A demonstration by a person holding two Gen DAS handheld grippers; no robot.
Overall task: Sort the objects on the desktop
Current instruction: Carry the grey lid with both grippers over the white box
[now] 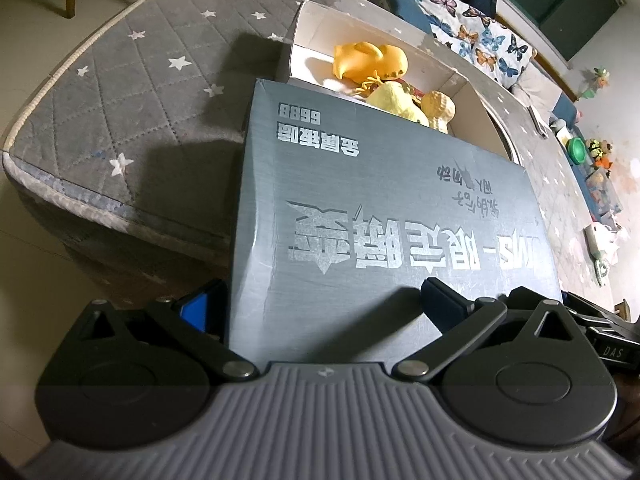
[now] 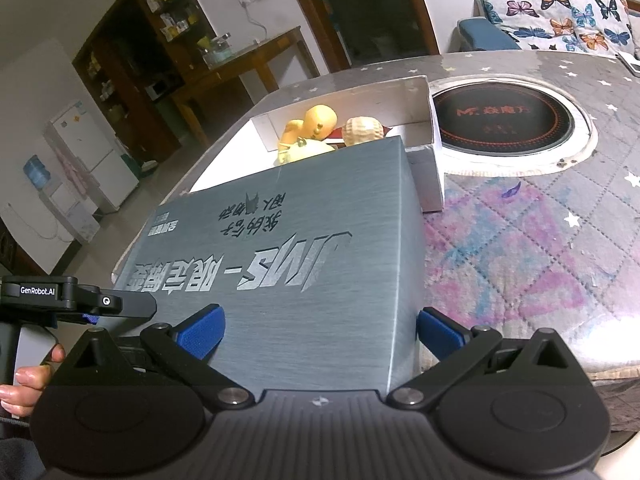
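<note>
A grey box lid (image 1: 380, 200) with silver lettering lies over the near part of a white cardboard box (image 1: 316, 28). The far end of the box is uncovered, showing an orange toy (image 1: 368, 60), a pale yellow soft toy (image 1: 394, 100) and a peanut-shaped toy (image 1: 440, 110). My left gripper (image 1: 322, 304) is open and straddles the lid's near left corner, one finger outside the side wall and one over the top. My right gripper (image 2: 320, 332) is open too, straddling the near right corner of the lid (image 2: 300, 240). The right wrist view shows the same toys (image 2: 316, 120) in the box (image 2: 352, 100).
The box stands on a round table under a grey quilted star cloth (image 1: 120, 80), close to its edge. A black induction hob (image 2: 504, 120) is set into the table right of the box. A hand (image 2: 24, 392) holds the left gripper's handle. A butterfly-covered sofa (image 2: 560, 20) stands behind.
</note>
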